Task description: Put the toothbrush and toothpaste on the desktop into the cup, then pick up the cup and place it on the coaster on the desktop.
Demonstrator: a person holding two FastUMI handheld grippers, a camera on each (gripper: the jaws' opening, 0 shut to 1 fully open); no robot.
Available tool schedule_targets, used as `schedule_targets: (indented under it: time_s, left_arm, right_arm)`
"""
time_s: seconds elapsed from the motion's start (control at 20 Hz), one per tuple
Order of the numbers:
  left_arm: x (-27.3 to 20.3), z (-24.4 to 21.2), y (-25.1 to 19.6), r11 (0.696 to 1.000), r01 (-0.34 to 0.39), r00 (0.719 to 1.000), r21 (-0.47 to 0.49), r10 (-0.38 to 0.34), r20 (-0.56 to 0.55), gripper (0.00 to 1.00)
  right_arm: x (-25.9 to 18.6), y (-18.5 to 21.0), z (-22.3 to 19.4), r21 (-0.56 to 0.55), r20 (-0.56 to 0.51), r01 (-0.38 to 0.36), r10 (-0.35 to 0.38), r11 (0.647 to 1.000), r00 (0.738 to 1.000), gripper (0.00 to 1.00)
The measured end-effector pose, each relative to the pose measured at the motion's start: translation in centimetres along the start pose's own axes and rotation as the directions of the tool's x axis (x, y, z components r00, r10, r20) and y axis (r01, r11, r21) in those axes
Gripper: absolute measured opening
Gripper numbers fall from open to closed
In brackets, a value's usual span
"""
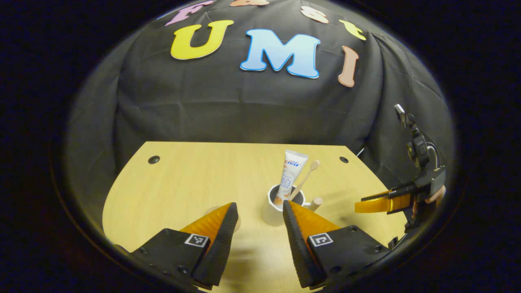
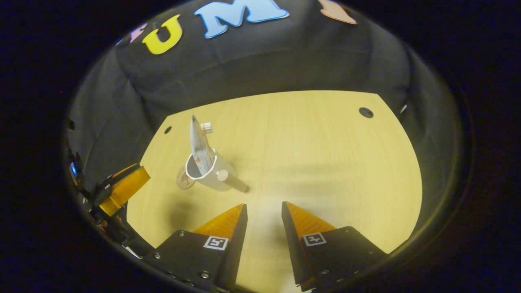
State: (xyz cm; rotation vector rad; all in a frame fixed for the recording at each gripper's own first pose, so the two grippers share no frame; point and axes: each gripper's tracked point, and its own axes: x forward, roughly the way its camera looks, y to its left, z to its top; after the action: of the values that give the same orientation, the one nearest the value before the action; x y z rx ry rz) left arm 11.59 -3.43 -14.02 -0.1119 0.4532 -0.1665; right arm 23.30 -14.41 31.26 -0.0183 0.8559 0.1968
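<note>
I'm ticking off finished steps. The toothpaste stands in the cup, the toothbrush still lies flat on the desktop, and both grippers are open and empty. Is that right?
Not quite: the toothbrush is not on the desktop. It stands in the white cup beside the toothpaste, head up, as the left gripper view shows. The rest holds: the left gripper and right gripper are open and empty.

Tabletop (image 1: 195, 179): light wood-grain surface, lower half of the frame. Round dark holes (image 1: 154, 159) near its far corners. Black cloth wall (image 1: 228, 110) fills the upper frame.
</note>
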Motion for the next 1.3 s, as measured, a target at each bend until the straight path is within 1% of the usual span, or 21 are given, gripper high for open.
schedule_targets:
  time_s: [0.05,0.1,0.15,0.25,0.5,0.65,0.7,0.75,1.0,1.1,1.2,1.3]
  left_arm:
    - [-0.5,-0.7,0.3,1.0,-0.004,1.0,-0.016,0.003,-0.007,0.76]
    - [-1.0,-1.3,0.7,1.0,-0.014,1.0,-0.023,0.014,-0.014,0.86]
    - [-1.4,-1.9,1.2,0.999,-0.028,0.999,-0.026,0.027,-0.023,0.88]
    - [-2.6,-3.1,2.0,0.998,-0.046,0.998,-0.036,0.044,-0.042,0.92]
    - [-4.7,-5.1,4.5,0.992,-0.1,0.993,-0.079,0.094,-0.078,0.92]
    - [-5.9,-5.7,6.7,0.985,-0.148,0.986,-0.088,0.141,-0.088,0.92]
    - [-6.2,-5.8,7.5,0.981,-0.167,0.983,-0.094,0.159,-0.09,0.92]
    - [-6.7,-5.8,8.2,0.977,-0.184,0.98,-0.104,0.175,-0.092,0.92]
    - [-8.4,-6.7,11.0,0.953,-0.261,0.963,-0.153,0.245,-0.115,0.92]
    - [-8.9,-7.0,11.7,0.946,-0.281,0.957,-0.162,0.264,-0.119,0.92]
    - [-9.1,-7.3,12.2,0.941,-0.292,0.954,-0.174,0.273,-0.125,0.92]
    - [-9.0,-7.5,12.3,0.938,-0.294,0.953,-0.185,0.273,-0.13,0.92]
  right_arm:
    - [0.5,0.7,0.5,-0.052,-0.013,-0.008,0.008,0.999,1.0,0.52]
    - [0.9,1.3,0.9,-0.108,-0.031,-0.019,0.015,0.994,0.999,0.52]
    - [1.2,1.1,1.9,-0.156,-0.047,-0.027,0.019,0.987,0.999,0.52]
    - [2.3,2.0,2.4,-0.262,-0.094,-0.047,0.023,0.964,0.995,0.52]
    - [3.0,3.4,4.0,-0.429,-0.212,-0.102,0.01,0.898,0.977,0.52]
    - [4.1,4.1,4.2,-0.485,-0.269,-0.142,0.008,0.863,0.963,0.51]
    - [4.4,4.1,4.3,-0.507,-0.282,-0.146,-0.003,0.849,0.959,0.44]
    - [5.0,4.2,4.4,-0.532,-0.29,-0.149,-0.014,0.834,0.957,0.49]
    - [7.7,4.7,4.1,-0.604,-0.345,-0.187,-0.043,0.774,0.937,0.5]
    - [8.3,4.9,3.8,-0.613,-0.365,-0.202,-0.047,0.764,0.93,0.5]
    - [8.7,5.0,3.7,-0.611,-0.376,-0.21,-0.046,0.763,0.925,0.5]
    - [9.1,4.7,3.8,-0.616,-0.362,-0.193,-0.057,0.763,0.93,0.4]
